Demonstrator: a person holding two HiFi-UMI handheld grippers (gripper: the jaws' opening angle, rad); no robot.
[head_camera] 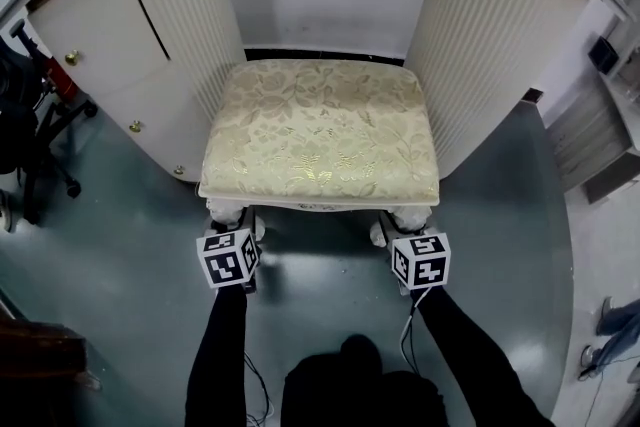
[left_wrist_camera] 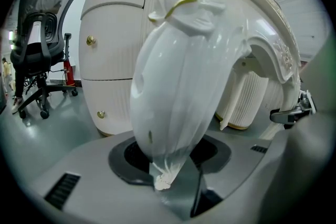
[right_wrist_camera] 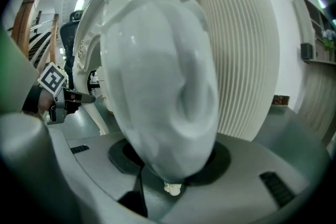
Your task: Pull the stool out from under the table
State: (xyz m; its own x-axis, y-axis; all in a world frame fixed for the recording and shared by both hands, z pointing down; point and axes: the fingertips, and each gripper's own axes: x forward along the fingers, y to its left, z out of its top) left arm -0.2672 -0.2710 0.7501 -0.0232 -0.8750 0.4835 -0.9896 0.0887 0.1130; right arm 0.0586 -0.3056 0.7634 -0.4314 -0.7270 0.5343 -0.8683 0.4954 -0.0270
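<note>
The stool has a cream floral cushion and white carved legs, and stands in the gap between the table's two pedestals. My left gripper is shut on the stool's front left leg, which fills the left gripper view between the jaws. My right gripper is shut on the front right leg, low down near the floor. Each gripper also shows small in the other's view, the right gripper and the left gripper.
The left pedestal has drawers with brass knobs; the right pedestal is fluted. A black office chair stands at the far left and a grey shelf unit at the right. Grey-green floor lies behind the stool toward me.
</note>
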